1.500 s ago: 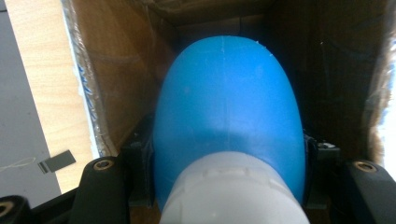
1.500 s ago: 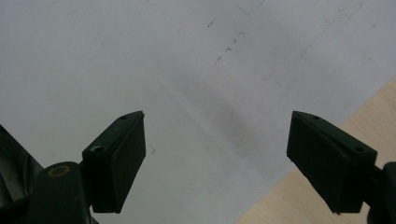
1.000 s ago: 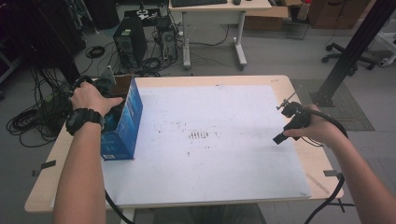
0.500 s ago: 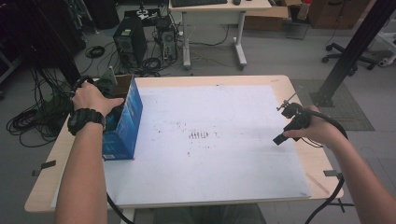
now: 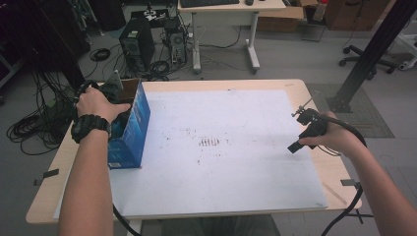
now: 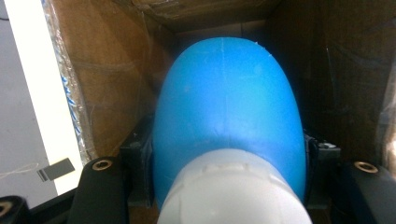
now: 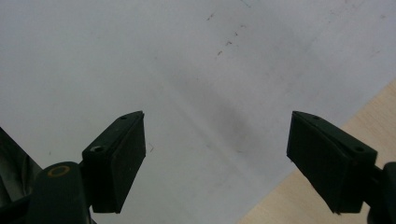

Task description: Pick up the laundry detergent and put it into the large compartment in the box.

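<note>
A blue cardboard box [image 5: 132, 129] with brown inner walls [image 6: 107, 84] stands open-topped at the left edge of the table. My left gripper [image 6: 229, 140] reaches down into it, under the person's hand with a black watch [image 5: 91, 127]. Its jaws are shut on a rounded blue object [image 6: 229, 88] with a white ribbed end [image 6: 233, 191], one jaw on each side. My right gripper [image 5: 294, 146] is held at the right side of the table, open, with nothing between its fingers [image 7: 119, 154]. It points down at the white sheet [image 7: 140, 56] near that sheet's edge.
A large white sheet [image 5: 221, 147] with dark smudges covers most of the wooden table [image 5: 339, 177]. Bare wood [image 7: 289, 205] shows beside the right gripper. Behind the table, computer towers [image 5: 134, 42], cables, a desk [image 5: 226, 10] and a black post [image 5: 369, 54] stand on the floor.
</note>
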The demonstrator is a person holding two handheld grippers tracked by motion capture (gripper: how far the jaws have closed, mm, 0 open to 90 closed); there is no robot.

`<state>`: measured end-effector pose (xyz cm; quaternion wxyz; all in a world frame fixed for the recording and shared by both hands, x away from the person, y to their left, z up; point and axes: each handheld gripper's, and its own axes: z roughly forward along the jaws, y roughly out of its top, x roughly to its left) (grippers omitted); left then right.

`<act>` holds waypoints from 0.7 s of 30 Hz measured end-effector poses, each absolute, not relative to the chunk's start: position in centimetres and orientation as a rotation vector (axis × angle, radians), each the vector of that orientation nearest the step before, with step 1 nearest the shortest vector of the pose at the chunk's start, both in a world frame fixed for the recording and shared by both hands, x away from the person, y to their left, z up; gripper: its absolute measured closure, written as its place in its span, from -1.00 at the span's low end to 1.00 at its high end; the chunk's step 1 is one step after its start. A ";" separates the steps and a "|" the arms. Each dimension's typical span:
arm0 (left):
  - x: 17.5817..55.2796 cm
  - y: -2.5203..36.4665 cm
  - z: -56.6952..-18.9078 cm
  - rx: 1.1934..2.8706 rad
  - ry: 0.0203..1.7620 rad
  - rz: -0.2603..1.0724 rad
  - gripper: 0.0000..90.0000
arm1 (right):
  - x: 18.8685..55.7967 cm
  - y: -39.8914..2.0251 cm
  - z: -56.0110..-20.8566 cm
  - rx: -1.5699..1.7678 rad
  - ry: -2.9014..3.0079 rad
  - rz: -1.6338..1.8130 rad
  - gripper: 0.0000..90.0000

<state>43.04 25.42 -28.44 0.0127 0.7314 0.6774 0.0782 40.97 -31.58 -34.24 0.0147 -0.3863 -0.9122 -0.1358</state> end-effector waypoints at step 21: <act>42.9 25.2 -27.4 2.259 2.139 0.251 -0.36 | 41.0 -31.7 -34.6 -1.202 -2.834 -0.417 -0.55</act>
